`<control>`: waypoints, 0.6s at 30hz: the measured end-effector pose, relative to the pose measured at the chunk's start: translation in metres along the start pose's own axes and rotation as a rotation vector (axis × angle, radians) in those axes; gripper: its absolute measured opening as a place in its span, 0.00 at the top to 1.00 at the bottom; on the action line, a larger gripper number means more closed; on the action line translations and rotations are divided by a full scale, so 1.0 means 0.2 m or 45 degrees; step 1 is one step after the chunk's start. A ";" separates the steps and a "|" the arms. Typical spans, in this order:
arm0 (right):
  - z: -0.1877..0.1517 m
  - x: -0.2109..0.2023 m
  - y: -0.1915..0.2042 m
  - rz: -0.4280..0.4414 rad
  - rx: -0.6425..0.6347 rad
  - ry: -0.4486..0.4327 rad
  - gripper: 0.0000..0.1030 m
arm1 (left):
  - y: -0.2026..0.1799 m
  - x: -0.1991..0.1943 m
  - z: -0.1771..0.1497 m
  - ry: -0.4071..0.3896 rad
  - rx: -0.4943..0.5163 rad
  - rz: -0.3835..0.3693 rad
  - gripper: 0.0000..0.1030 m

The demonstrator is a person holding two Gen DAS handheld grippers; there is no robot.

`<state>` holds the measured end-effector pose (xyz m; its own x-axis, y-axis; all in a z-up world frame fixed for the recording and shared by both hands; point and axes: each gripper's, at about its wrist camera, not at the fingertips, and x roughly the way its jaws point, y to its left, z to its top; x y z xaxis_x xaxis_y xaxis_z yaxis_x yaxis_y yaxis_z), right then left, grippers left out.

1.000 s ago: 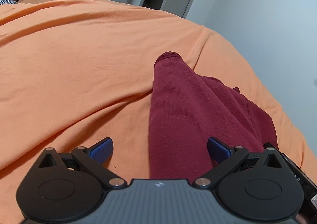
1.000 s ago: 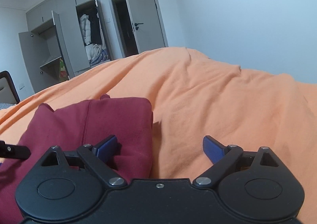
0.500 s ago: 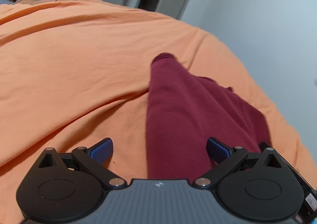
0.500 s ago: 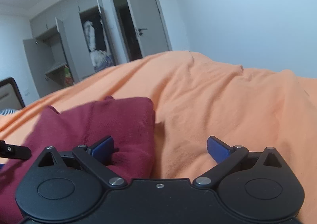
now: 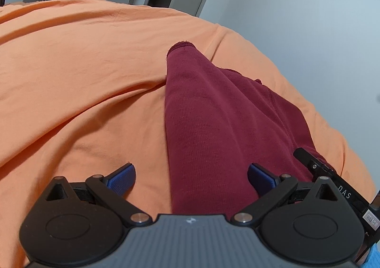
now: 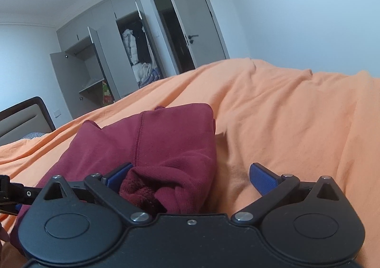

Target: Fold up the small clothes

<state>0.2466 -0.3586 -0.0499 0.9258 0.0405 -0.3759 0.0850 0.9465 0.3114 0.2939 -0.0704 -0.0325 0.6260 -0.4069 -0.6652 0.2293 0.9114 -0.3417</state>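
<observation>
A dark red garment (image 5: 213,120) lies folded on the orange bed sheet (image 5: 83,78). The left hand-held gripper (image 5: 191,175) gapes wide over its near edge, gripping nothing. The right hand-held gripper (image 6: 190,174) is equally wide, its left finger touching bunched red fabric, nothing clamped.

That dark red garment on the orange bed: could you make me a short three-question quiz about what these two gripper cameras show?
1. True or false: the left gripper is shut on the dark red garment.
2. What does the garment lie on? A) a wooden table B) an orange bedsheet C) a tiled floor
3. In the right wrist view, which side of the right gripper does the bunched near end of the garment sit closer to?

Key
1. False: both blue pads stand wide apart, one over the sheet, one over the cloth.
2. B.
3. Its left finger; the right finger is over bare sheet.
</observation>
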 end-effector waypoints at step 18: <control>-0.02 -0.02 -0.02 0.023 0.004 -0.026 0.00 | 0.01 -0.02 -0.02 -0.005 -0.003 -0.002 0.01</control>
<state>0.2411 -0.3612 -0.0529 0.9345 0.0514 -0.3523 0.0692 0.9445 0.3212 0.2889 -0.0673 -0.0333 0.6285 -0.4082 -0.6621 0.2284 0.9106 -0.3446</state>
